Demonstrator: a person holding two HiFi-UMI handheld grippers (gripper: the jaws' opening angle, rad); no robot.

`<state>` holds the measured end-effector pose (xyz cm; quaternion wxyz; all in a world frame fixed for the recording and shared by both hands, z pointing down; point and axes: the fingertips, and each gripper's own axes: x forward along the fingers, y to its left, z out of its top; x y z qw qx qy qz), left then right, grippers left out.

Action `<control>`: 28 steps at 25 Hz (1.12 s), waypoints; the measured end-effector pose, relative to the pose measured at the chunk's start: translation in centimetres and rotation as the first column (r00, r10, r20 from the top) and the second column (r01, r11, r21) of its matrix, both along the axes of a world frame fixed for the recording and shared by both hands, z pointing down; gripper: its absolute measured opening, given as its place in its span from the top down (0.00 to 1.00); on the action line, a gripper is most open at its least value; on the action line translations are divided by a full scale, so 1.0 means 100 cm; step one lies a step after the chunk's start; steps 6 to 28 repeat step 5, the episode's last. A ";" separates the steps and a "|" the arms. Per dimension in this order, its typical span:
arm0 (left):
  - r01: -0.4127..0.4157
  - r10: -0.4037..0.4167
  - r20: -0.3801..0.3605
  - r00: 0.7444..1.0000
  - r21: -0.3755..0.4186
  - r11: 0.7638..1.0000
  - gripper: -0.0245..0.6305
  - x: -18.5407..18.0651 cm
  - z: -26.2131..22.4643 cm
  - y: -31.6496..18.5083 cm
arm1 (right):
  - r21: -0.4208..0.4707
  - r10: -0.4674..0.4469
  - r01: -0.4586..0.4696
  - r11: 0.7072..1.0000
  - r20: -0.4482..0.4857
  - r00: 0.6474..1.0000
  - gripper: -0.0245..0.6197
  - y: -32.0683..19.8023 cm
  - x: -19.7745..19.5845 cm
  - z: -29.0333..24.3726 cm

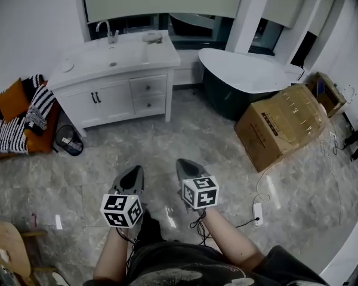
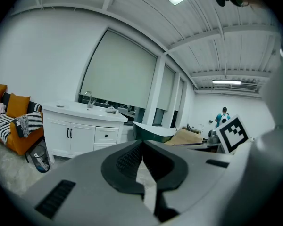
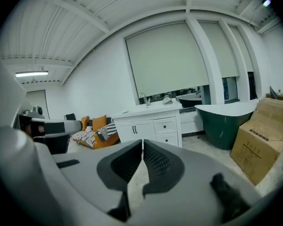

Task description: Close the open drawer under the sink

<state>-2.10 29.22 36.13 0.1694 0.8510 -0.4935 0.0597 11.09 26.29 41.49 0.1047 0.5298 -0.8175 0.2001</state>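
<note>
1. Both tongs are sitting closed: the left tongs (image 2: 142, 145) are pressing jaw to jaw with nothing between them, and the right tongs (image 3: 142, 142) are doing likewise, empty too.
2. They are hovering side by side above the marble floor (image 1: 185, 136), low in the head view, well apart from the white cabinet (image 1: 110, 100) and pointing toward it.
3. The sink (image 1: 112, 57) is sitting in the cabinet's top. Below it, right of the two doors, the upper drawer (image 1: 148, 87) and the lower drawer (image 1: 149, 104) are lying flush with the front (neither is sticking out).
4. A dark green bathtub (image 1: 244, 70) is standing right of the cabinet, a cardboard box (image 1: 280, 124) is resting near it, and an orange sofa (image 1: 15, 103) is standing to the left.
</note>
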 end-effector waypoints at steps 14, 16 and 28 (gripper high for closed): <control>0.005 -0.005 -0.003 1.000 0.008 1.000 0.94 0.014 0.001 0.032 | 0.031 -0.015 0.015 0.999 0.010 1.000 0.91 0.029 0.014 -0.009; 0.005 -0.005 -0.003 1.000 0.008 1.000 0.94 0.014 0.001 0.032 | 0.031 -0.015 0.015 0.999 0.010 1.000 0.91 0.029 0.014 -0.009; 0.005 -0.005 -0.003 1.000 0.008 1.000 0.94 0.014 0.001 0.032 | 0.031 -0.015 0.015 0.999 0.010 1.000 0.91 0.029 0.014 -0.009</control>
